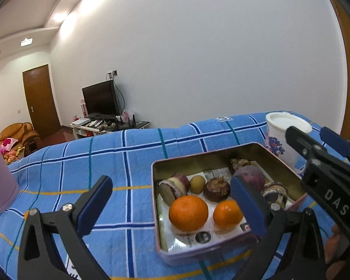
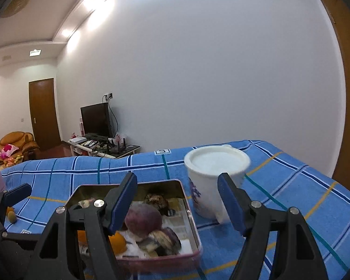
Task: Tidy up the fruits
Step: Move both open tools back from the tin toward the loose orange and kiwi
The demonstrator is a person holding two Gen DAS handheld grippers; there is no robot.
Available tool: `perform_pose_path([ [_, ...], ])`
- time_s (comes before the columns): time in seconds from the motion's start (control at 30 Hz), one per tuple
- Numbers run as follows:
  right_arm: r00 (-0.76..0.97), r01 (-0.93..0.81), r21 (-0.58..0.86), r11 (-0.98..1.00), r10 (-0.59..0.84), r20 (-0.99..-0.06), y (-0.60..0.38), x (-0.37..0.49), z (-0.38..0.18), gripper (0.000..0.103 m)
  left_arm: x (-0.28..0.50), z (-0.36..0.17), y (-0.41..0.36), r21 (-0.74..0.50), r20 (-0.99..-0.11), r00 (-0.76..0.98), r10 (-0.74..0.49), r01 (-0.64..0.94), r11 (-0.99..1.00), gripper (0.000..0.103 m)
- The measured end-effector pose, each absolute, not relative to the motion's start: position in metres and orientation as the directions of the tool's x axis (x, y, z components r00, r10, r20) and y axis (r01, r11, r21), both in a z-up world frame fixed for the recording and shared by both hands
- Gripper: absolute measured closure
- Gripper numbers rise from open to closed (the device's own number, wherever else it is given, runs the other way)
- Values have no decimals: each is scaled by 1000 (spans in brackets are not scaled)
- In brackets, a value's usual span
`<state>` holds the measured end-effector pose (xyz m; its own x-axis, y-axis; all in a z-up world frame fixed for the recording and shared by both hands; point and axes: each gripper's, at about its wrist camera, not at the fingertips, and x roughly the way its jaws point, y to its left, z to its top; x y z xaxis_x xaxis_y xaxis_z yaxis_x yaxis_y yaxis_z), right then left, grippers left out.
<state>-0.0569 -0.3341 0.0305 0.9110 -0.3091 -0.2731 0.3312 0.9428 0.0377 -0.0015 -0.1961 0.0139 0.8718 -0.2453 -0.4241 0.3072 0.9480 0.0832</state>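
Observation:
A pink metal tin (image 1: 199, 253) sits on the blue checked cloth and holds two oranges (image 1: 188, 212), a small kiwi (image 1: 197, 183), a purple round fruit (image 1: 250, 176) and several dark mangosteens (image 1: 216, 189). My left gripper (image 1: 172, 207) is open and empty, just in front of the tin. My right gripper (image 2: 177, 201) is open and empty above the tin's (image 2: 193, 224) right side; it also shows at the right of the left wrist view (image 1: 315, 140). A kiwi (image 2: 11, 216) and an orange piece lie on the cloth left of the tin.
A white lidded pot with blue flowers (image 2: 213, 179) stands right behind the tin. A pink cylinder (image 1: 0, 170) stands at the left edge. The blue cloth (image 1: 81, 163) spreads left. A TV, door and armchair are far behind.

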Motion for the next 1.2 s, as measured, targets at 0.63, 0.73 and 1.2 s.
perform_pose_path([
  [0.63, 914, 308, 17, 951, -291, -283, -301, -75, 61, 30, -24, 39, -131, 125, -387, 903, -188, 254, 959, 0],
  [0.73, 911, 320, 67, 945, -287, -296, -283, -51, 63, 30, -19, 43, -110, 145, -375, 914, -155, 223, 964, 0],
  [1.2, 907, 287, 122, 950, -229, -354, -203, -8, 26, 30, 19, 19, -13, 143, -390, 921, -13, 75, 987, 0],
])
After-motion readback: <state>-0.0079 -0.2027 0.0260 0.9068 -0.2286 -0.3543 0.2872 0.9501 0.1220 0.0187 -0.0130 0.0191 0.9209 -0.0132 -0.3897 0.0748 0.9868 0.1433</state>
